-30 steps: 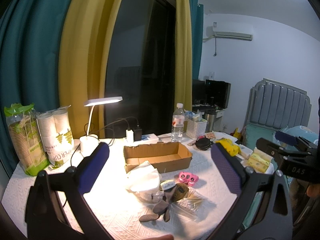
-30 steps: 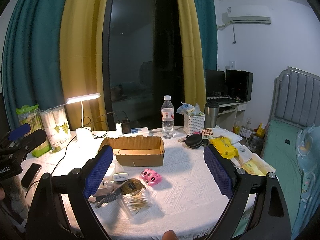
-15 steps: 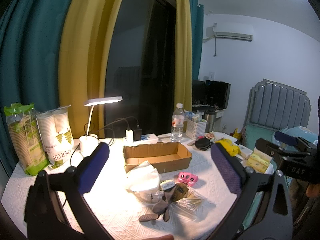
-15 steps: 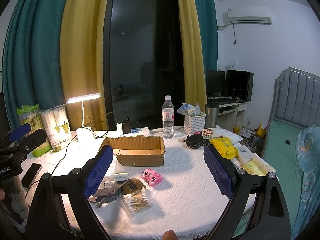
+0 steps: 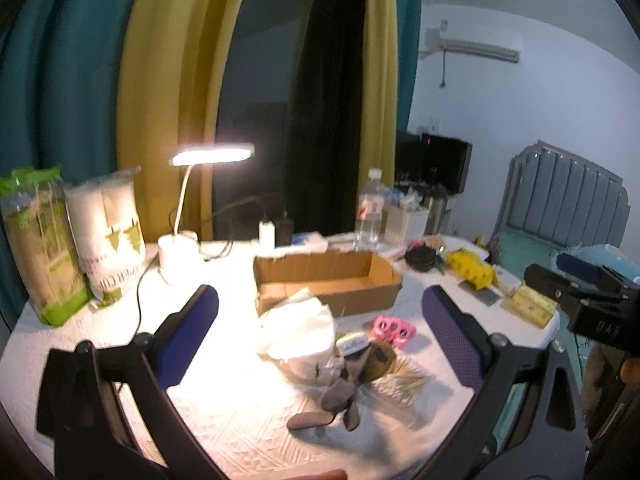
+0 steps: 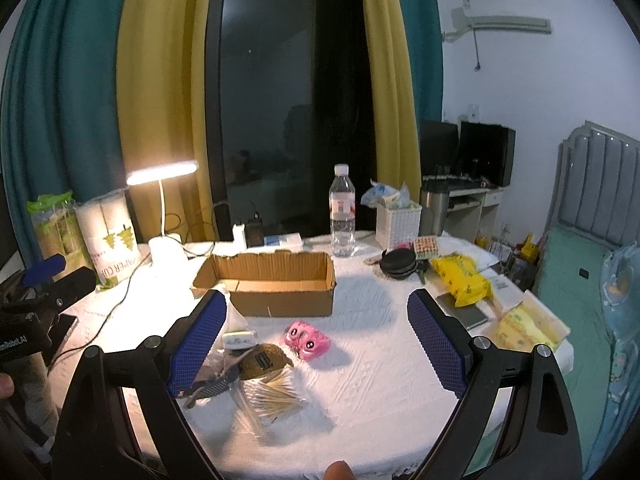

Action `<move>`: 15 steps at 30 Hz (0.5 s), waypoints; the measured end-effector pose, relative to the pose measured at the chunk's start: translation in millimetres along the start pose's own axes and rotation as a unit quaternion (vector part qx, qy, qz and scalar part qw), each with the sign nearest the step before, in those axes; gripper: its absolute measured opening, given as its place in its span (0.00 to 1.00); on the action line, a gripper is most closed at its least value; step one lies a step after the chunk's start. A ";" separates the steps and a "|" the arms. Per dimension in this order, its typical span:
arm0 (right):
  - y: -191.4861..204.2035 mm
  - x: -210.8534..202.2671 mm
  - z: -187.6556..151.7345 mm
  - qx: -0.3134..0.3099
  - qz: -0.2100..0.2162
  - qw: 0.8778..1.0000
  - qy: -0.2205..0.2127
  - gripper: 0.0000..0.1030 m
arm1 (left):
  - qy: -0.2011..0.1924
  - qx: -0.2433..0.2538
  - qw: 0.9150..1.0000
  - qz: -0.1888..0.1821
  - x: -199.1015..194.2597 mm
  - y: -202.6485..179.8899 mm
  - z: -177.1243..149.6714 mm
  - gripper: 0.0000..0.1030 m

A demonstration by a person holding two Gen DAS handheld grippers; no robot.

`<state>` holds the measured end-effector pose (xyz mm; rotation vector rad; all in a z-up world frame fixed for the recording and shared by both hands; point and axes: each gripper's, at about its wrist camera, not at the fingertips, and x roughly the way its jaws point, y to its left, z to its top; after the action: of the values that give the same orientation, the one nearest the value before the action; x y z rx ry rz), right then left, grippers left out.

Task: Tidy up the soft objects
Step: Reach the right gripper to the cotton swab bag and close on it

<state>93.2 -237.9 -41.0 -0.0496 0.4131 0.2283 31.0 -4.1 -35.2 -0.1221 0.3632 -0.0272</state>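
An open cardboard box (image 5: 326,280) (image 6: 272,282) sits mid-table. In front of it lie a white plastic bag (image 5: 298,326), a pink plush toy (image 5: 394,327) (image 6: 306,340), a brown pouch (image 5: 380,360) (image 6: 262,362), grey socks (image 5: 336,396) (image 6: 208,384) and a pack of cotton swabs (image 5: 404,378) (image 6: 272,396). My left gripper (image 5: 320,332) is open and empty, above the pile. My right gripper (image 6: 314,344) is open and empty, above the pink toy.
A lit desk lamp (image 5: 178,240), paper cup packs (image 5: 108,240), a water bottle (image 6: 342,212), a white basket (image 6: 398,224), a black case (image 6: 400,262) and yellow packets (image 6: 460,278) ring the white tablecloth (image 6: 372,360). A bed (image 6: 592,280) stands right.
The left gripper view has tilted and moved a little closer to the pile, with blur. The right gripper has edged slightly forward. Both stay open.
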 end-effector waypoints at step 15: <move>-16.1 96.5 -56.0 0.017 0.029 0.992 0.121 0.91 | 0.144 0.007 0.990 0.001 94.8 8.8 -66.1 0.99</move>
<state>160.9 -238.6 -131.2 -0.0327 0.6609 0.2743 96.2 -7.5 -131.1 -0.1034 0.6513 -0.0448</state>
